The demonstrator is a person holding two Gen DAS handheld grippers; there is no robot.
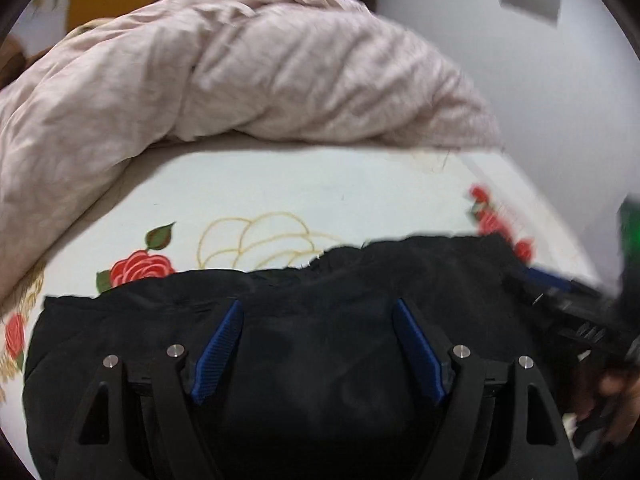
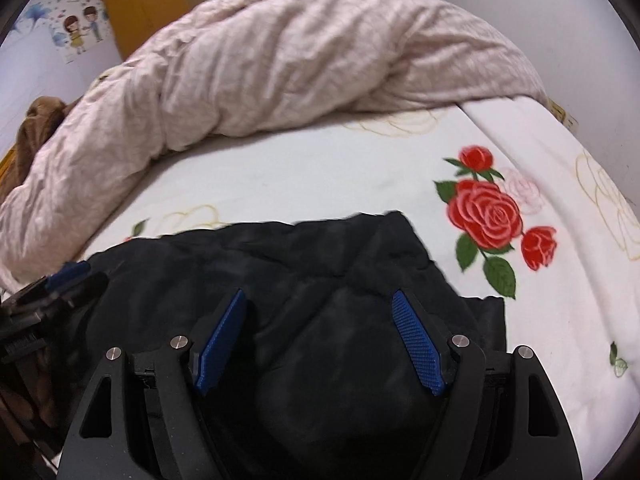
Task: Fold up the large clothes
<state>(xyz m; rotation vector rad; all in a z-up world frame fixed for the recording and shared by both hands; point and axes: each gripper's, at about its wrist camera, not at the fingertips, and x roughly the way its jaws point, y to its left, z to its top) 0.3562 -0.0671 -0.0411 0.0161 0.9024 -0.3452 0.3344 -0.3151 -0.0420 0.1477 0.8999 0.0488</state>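
Observation:
A black garment (image 1: pixel 320 280) lies folded on the white bed sheet with red roses (image 1: pixel 320 192). My left gripper (image 1: pixel 318 308) is open and empty above the garment's left part. My right gripper (image 2: pixel 320 300) is open and empty above the garment (image 2: pixel 280 256) toward its right side. The right gripper also shows at the right edge of the left wrist view (image 1: pixel 548 280), blurred. The left gripper shows at the left edge of the right wrist view (image 2: pixel 68 272). The garment's near part is hidden under the gripper bodies.
A crumpled pale pink duvet (image 1: pixel 240 72) is heaped along the far side of the bed, also in the right wrist view (image 2: pixel 280 60). A yellow cupboard (image 2: pixel 140 4) and a white wall stand behind. A brown cloth (image 2: pixel 36 120) lies at far left.

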